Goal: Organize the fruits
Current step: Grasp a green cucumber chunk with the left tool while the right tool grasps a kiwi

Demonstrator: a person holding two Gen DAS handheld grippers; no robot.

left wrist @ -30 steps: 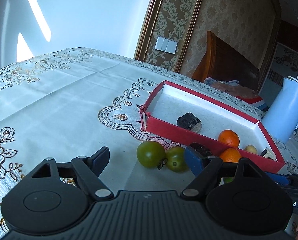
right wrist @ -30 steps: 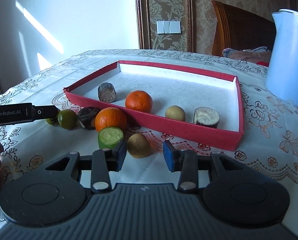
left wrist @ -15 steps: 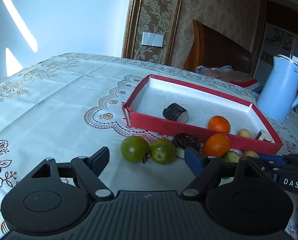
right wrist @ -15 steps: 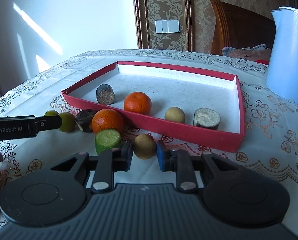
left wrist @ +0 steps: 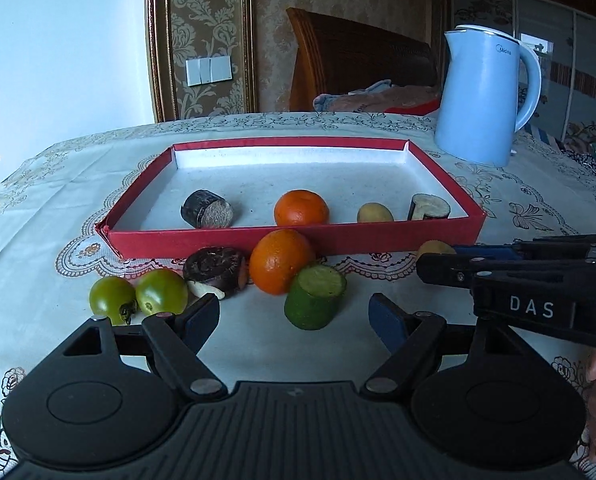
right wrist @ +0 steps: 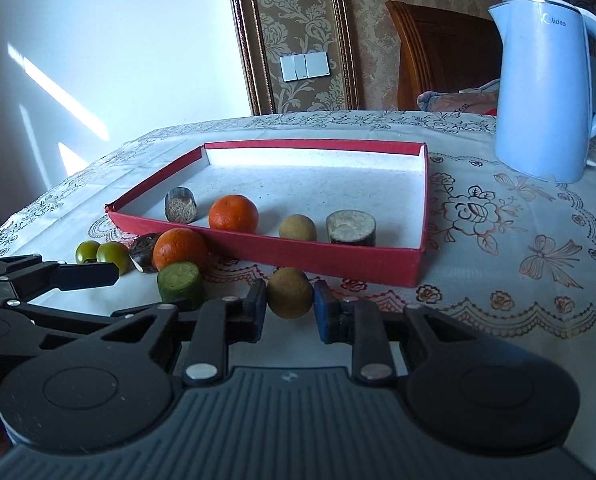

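Note:
My right gripper (right wrist: 290,307) is shut on a small yellow-brown round fruit (right wrist: 290,292) on the cloth, just in front of the red tray (right wrist: 337,262). My left gripper (left wrist: 294,320) is open, and a green cucumber piece (left wrist: 315,298) stands just ahead of its fingertips, untouched. Beside that piece lie an orange (left wrist: 280,260), a dark purple cut piece (left wrist: 214,266) and two green tomatoes (left wrist: 138,296). Inside the red tray (left wrist: 298,240) sit a dark cut piece (left wrist: 208,214), an orange (left wrist: 301,208), a small yellow fruit (left wrist: 374,213) and another cut piece (left wrist: 427,208).
A light blue kettle (left wrist: 485,100) stands behind the tray's right corner on the patterned tablecloth. The right gripper's fingers (left wrist: 457,264) reach in from the right in the left wrist view. A wooden chair and a wall lie behind the table.
The right jaws closed on the yellow-brown fruit. My left gripper swung right and rolled level, so it now faces the cucumber piece instead of the green tomatoes.

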